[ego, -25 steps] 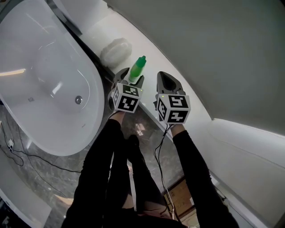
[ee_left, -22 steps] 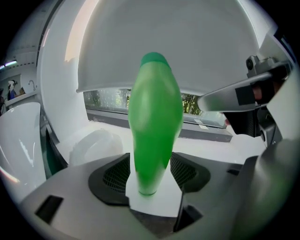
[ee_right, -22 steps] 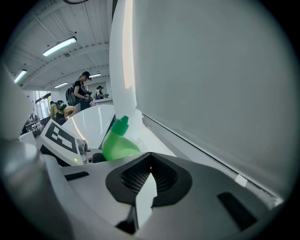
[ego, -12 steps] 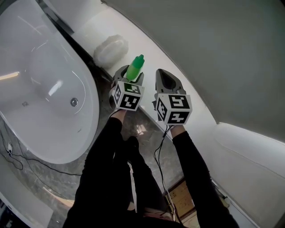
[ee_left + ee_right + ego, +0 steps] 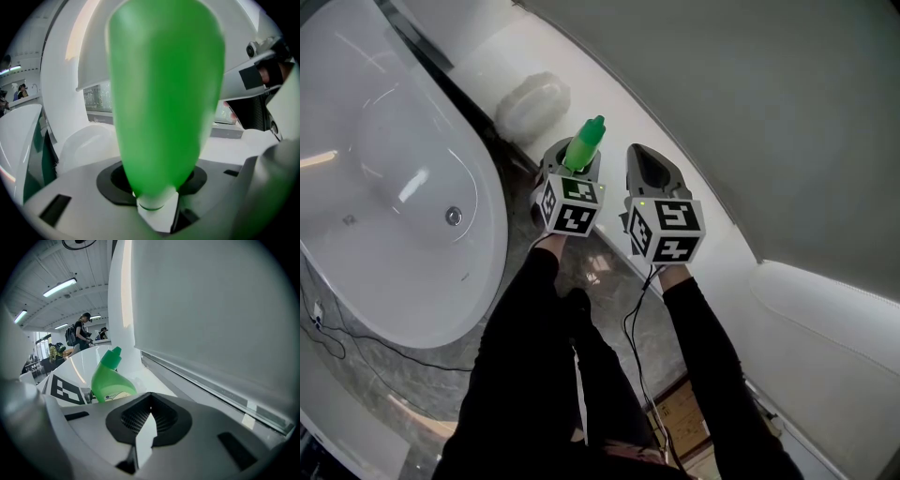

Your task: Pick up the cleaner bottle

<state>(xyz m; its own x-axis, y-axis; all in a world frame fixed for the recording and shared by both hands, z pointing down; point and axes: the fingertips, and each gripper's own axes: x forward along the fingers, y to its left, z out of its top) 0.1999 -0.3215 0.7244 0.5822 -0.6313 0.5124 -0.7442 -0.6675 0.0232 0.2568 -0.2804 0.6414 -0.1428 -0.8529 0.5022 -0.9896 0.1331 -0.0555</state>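
While the left gripper (image 5: 573, 161) is closing its jaws, the cleaner bottle (image 5: 584, 143) is standing upright between them on the ledge (image 5: 609, 117); the right gripper (image 5: 643, 161) is idling alongside, jaws together, empty.

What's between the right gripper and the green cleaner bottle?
Only the left gripper, its jaws closing with the cleaner bottle between them; its near jaw separates bottle and right gripper. The head view shows it.

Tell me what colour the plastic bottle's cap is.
Green plastic cap; right gripper view shows it best.
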